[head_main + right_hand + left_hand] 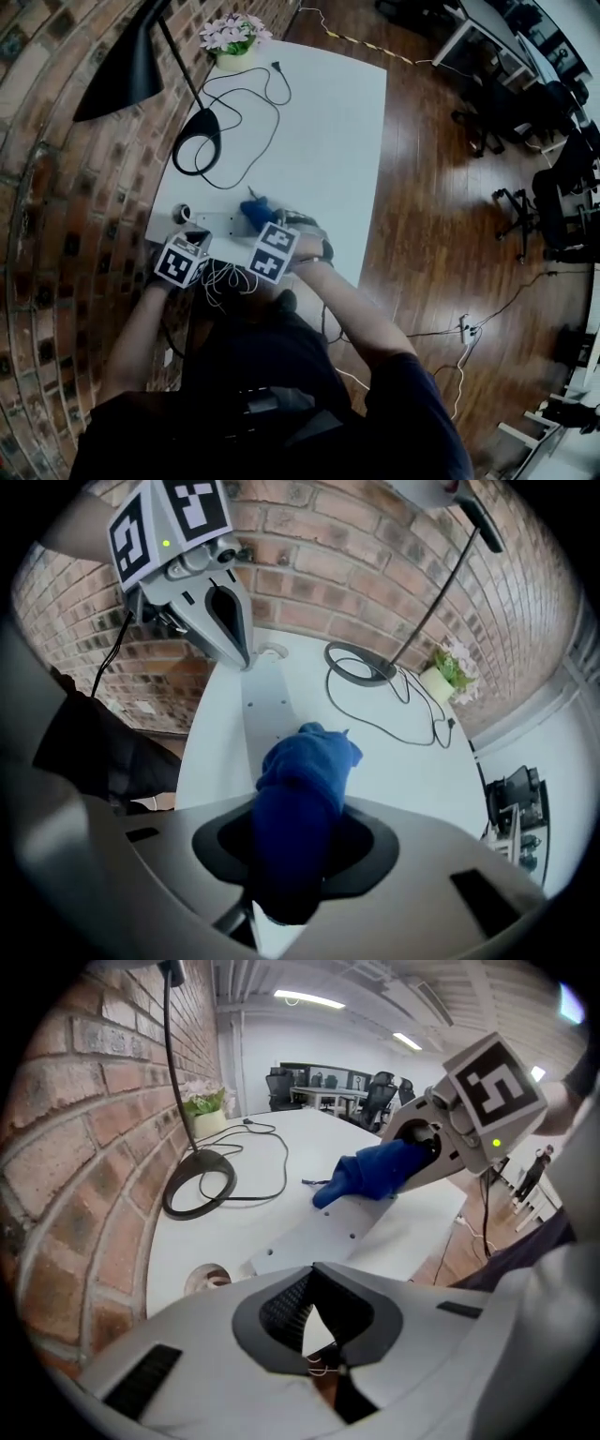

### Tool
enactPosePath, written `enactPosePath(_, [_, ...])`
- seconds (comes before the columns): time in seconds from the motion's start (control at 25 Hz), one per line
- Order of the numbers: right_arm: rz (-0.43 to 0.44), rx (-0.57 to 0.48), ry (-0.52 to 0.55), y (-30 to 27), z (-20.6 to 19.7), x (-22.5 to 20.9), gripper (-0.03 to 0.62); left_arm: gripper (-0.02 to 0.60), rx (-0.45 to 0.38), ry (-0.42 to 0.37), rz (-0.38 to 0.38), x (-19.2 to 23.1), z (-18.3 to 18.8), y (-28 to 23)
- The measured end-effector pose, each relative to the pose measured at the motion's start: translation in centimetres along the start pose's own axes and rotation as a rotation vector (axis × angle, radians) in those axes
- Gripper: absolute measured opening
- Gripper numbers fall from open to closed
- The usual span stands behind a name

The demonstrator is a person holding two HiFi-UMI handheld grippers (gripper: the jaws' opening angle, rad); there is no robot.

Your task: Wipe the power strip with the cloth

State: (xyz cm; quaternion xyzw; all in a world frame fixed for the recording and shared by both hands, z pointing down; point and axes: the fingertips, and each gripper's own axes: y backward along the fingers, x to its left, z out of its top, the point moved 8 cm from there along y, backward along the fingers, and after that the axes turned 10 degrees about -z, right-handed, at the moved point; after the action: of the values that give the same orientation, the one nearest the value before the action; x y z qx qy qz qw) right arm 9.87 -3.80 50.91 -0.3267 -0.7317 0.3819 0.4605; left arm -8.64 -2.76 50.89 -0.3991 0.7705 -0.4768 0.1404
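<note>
While the white power strip [220, 225] lay flat at the near edge of the tabletop [328, 122], a brick wall [56, 187] ran along to the left of it. Beyond the strip, on the wall side, stood a black lamp [122, 66] on a ring-shaped base, with a black cord [246, 98] looping past it toward a pot of pale flowers [232, 37] at the far end. A small round object [183, 214] sat just beside the strip's left end. At that same end the left hand-held gripper [314, 1274] pointed steeply down with its jaws drawn together and nothing visible between them; its tip met the strip there. Further right, a bunched blue cloth [258, 208] rested on top of the strip. The right hand-held gripper [300, 827] had its jaws clamped on the cloth, whose free end hung out ahead of them onto the strip's surface. To the right of the strip, past the tabletop's edge, was dark wooden floor [441, 187].
</note>
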Motion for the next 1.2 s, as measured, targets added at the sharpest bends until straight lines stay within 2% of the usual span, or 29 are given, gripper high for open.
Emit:
enactPosePath(0.04, [-0.001,0.016,-0.012,0.0,0.0,0.1,0.130,0.010,-0.060,0.010,0.005,0.4,0.2,0.5])
enactPosePath(0.12, [-0.008,0.045,-0.009,0.0,0.3,0.3,0.130,0.009,-0.207,0.067,0.063,2.2,0.5,1.7])
enactPosePath(0.16, [-0.012,0.062,0.007,-0.1,0.5,0.4,0.124,0.009,-0.240,0.085,0.078,3.2,0.5,2.0])
enactPosePath(0.24, [-0.013,0.106,0.045,-0.3,1.2,0.6,0.118,0.009,-0.210,0.065,0.046,4.2,0.9,1.5])
enactPosePath(0.36, [-0.004,0.178,0.091,-0.6,1.8,0.8,0.115,0.009,-0.133,-0.015,0.009,3.9,1.2,0.3])
enactPosePath(0.48, [0.001,0.232,0.146,-1.0,2.4,0.9,0.112,0.009,-0.146,-0.068,0.026,3.7,0.8,0.0])
enactPosePath(0.6, [-0.004,0.292,0.260,-1.3,3.3,1.1,0.112,0.011,-0.178,-0.139,0.069,3.6,0.4,-0.1])
enactPosePath(0.72, [-0.020,0.349,0.404,-1.5,4.1,1.6,0.112,0.009,-0.234,-0.079,0.027,3.7,0.2,-0.1])
enactPosePath(0.8, [-0.039,0.362,0.452,-1.7,4.6,1.7,0.112,0.009,-0.240,-0.077,0.020,3.7,0.2,-0.1])
enactPosePath(0.88, [-0.045,0.366,0.451,-1.9,5.0,1.9,0.112,0.011,-0.239,-0.087,0.024,3.8,-0.1,0.0])
enactPosePath(1.0, [-0.076,0.372,0.443,-1.7,5.1,2.1,0.112,0.008,-0.280,0.000,-0.021,4.2,-0.3,0.3])
enactPosePath(1.08, [-0.127,0.373,0.478,-1.5,5.1,2.3,0.112,0.008,-0.284,-0.005,-0.027,4.2,-0.2,0.2])
enactPosePath(1.2, [-0.179,0.288,0.486,-1.4,6.3,2.8,0.112,0.008,-0.284,-0.007,-0.027,4.3,-0.1,0.2])
